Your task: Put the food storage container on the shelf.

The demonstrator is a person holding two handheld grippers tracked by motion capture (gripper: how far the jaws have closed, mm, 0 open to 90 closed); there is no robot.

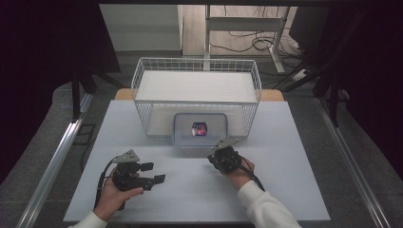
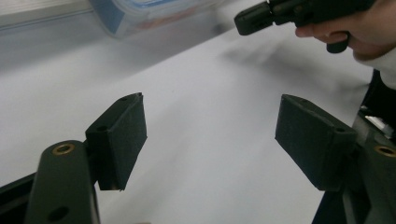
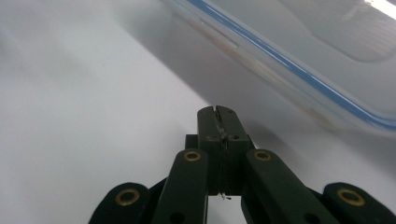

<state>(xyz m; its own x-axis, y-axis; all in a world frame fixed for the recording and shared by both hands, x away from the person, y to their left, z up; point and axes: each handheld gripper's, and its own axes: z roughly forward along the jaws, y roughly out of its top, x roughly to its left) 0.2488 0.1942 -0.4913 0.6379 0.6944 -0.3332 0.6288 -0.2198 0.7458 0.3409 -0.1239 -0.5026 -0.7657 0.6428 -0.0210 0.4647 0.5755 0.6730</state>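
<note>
Lidded clear container (image 1: pixel 200 129) on white table (image 1: pixel 285 190), partly under wire basket (image 1: pixel 197 76). Right gripper (image 1: pixel 219 156) just before container, jaws clenched, empty. Left gripper (image 1: pixel 154 173) farther off, jaws spread, empty.

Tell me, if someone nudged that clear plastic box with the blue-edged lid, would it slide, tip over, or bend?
The clear plastic box would probably slide rather than tip: it sits low and flat on the smooth white table. It looks rigid, so likely no bending. It seems light, holding just one small colourful item. The shut right gripper is close enough to nudge it.
</note>
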